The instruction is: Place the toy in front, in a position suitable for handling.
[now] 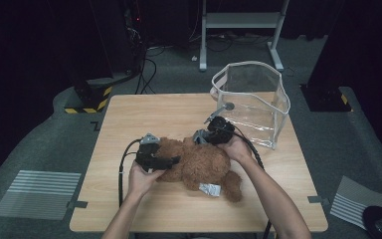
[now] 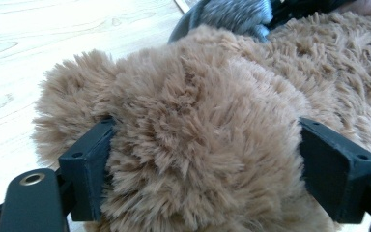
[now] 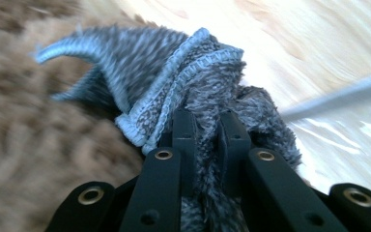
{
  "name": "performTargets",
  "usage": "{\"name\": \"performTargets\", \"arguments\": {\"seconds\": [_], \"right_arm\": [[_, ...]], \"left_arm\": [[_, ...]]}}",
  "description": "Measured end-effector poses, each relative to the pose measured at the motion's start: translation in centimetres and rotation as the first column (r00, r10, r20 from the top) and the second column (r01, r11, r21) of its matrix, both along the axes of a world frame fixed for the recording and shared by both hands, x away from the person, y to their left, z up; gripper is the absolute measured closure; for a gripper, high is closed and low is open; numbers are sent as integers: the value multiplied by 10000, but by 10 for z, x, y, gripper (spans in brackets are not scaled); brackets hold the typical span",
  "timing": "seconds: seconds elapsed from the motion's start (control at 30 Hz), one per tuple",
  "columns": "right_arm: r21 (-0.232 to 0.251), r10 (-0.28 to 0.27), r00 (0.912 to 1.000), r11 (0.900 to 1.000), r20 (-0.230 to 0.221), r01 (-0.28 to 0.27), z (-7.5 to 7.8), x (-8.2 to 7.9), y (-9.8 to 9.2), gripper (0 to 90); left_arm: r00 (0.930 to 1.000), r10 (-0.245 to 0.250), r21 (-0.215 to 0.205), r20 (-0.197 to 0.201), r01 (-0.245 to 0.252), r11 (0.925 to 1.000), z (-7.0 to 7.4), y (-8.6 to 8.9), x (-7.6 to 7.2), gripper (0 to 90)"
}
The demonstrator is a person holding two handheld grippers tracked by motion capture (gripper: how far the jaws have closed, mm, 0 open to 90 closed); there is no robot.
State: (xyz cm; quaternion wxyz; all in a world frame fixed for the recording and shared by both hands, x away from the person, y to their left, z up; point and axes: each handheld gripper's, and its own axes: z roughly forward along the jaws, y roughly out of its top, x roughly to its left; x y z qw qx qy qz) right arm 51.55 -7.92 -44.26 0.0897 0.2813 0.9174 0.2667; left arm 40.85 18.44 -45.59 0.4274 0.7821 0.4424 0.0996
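You are clamping your left gripper fingers wide on the brown plush bear lying mid-bench, while at one o'clock your right gripper fingers are pinching a grey cloth, the clear bag standing beyond.

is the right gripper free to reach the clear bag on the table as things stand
Probably not yet: the right gripper has its jaws shut on the grey cloth against the teddy bear. The clear bag stands open just beyond it with bare table between.
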Motion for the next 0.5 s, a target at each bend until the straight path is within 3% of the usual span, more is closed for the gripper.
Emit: {"name": "performTargets", "arguments": {"seconds": [0.1, 0.27, 0.4, 0.5], "right_arm": [[356, -232, 9994, 9991, 267, 222, 9, -2, -8, 810], [1606, 736, 9909, 9828, 1129, -913, 37, -20, 4, 810], [1469, 1442, 9797, 9754, 1396, -1645, 44, -31, 23, 809], [798, 1684, 9801, 9810, 1049, -1771, 33, -29, 33, 809]], "left_arm": [[10000, 4, -28, 3, -4, 10000, 0, 0, 1, 166], [10000, 13, -30, -12, -13, 10000, 0, 0, 1, 166], [10000, 63, -41, -52, -63, 10000, 0, 0, 1, 164], [10000, 53, -1, -28, -53, 10000, 0, 0, 1, 163]]}}
